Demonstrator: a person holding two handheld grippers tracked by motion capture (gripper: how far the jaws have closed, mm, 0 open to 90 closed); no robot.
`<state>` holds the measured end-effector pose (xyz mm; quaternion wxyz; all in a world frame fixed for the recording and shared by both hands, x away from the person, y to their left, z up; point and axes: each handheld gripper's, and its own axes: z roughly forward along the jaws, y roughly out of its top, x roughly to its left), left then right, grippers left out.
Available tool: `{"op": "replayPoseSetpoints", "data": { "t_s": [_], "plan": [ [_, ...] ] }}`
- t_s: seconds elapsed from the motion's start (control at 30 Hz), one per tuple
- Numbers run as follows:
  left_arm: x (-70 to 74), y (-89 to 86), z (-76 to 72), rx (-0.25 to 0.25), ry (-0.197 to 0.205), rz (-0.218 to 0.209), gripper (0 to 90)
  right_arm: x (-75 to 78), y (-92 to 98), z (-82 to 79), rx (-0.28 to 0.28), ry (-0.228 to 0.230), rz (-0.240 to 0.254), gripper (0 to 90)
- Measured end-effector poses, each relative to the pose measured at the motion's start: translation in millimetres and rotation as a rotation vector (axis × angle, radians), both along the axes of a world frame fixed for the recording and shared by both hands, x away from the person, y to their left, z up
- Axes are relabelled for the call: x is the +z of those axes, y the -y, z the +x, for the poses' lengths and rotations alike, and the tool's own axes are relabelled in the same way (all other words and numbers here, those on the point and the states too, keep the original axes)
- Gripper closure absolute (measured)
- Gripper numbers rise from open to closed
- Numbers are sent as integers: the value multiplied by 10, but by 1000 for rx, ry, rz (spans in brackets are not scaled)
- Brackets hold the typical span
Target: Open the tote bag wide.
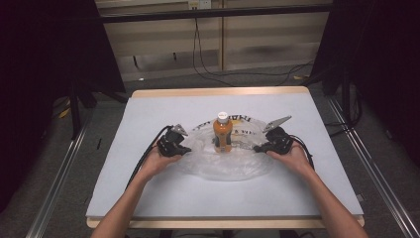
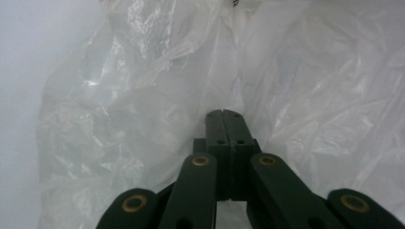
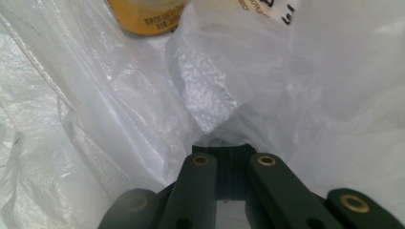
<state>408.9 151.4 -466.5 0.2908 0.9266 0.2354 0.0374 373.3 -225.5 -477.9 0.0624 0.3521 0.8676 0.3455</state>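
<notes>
Centrally on the desk (image 1: 148, 188), which is covered in a pale grey sheet, an orange bottle (image 1: 223, 133) with a white cap stands upright on a crumpled clear plastic bag (image 1: 225, 166) printed with black lettering. Each of the person's hands holds a gripper at the bag's edge, one on either side of the bottle. The left gripper (image 1: 182, 148) sits at the bag's left edge; in the left gripper view its jaws are pressed flat together, with the film (image 2: 143, 119) bunched around the tips, though whether any plastic is pinched between them cannot be told. The right gripper (image 1: 258, 148) is at the bag's right edge, its jaws closed on a fold of the plastic (image 3: 210, 95), and the bottle's base (image 3: 145, 16) shows just beyond.
</notes>
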Motion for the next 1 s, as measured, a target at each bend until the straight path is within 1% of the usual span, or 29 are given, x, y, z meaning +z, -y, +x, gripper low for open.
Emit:
{"op": "replayPoseSetpoints", "data": {
  "t_s": [0.03,0.07,0.1,0.13,0.17,0.2,0.23,0.27,0.33,0.4,0.47,0.5,0.53,0.57,0.63,0.7,0.73,0.77,0.8,0.87,0.93,0.97,1.0],
  "plan": [
    [0,0,0,0,0,0,900,-7,16,1,-7,0,9,900],
    [-16,6,-18,27,-2,-31,900,-10,21,-5,-16,-3,15,900],
    [-21,5,-20,31,-3,-41,900,-9,16,-7,-13,2,9,900],
    [-27,3,-22,34,-7,-62,900,-4,4,-7,-19,7,3,900],
    [-38,10,-32,36,-4,-91,900,-13,-5,-3,-21,3,25,900],
    [-42,15,-39,27,8,-94,900,-24,-18,4,-25,9,37,900],
    [-34,25,-56,35,11,-92,900,-28,-37,5,-29,12,46,900],
    [-29,31,-66,34,13,-107,900,-26,-53,8,-28,11,63,900],
    [14,8,-70,36,22,-149,900,3,-87,-2,-27,23,75,900],
    [61,-42,-83,54,38,-211,900,55,-100,-28,-28,44,106,900],
    [105,-101,-103,71,46,-273,900,107,-100,-60,-33,70,123,900],
    [131,-131,-122,76,56,-296,900,129,-92,-78,-39,76,144,900],
    [131,-131,-122,76,56,-296,900,129,-92,-78,-39,76,144,900],
    [182,-194,-163,79,73,-341,900,176,-77,-130,-49,98,191,900],
    [227,-256,-210,85,92,-380,900,214,-71,-174,-56,116,211,900],
    [268,-320,-261,84,99,-426,900,261,-56,-226,-61,146,237,900],
    [291,-347,-292,86,113,-434,889,284,-44,-253,-67,160,255,868],
    [310,-367,-324,83,122,-445,859,306,-34,-279,-74,166,267,792],
    [327,-385,-357,79,140,-444,817,325,-26,-307,-80,175,270,741],
    [348,-416,-427,85,168,-451,767,353,-5,-364,-77,191,287,683],
    [355,-438,-484,84,183,-460,651,378,4,-425,-94,218,287,532],
    [355,-438,-484,84,183,-460,619,391,9,-454,-104,226,294,480],
    [365,-455,-543,84,193,-456,585,405,12,-482,-108,235,299,439]
  ]
}}
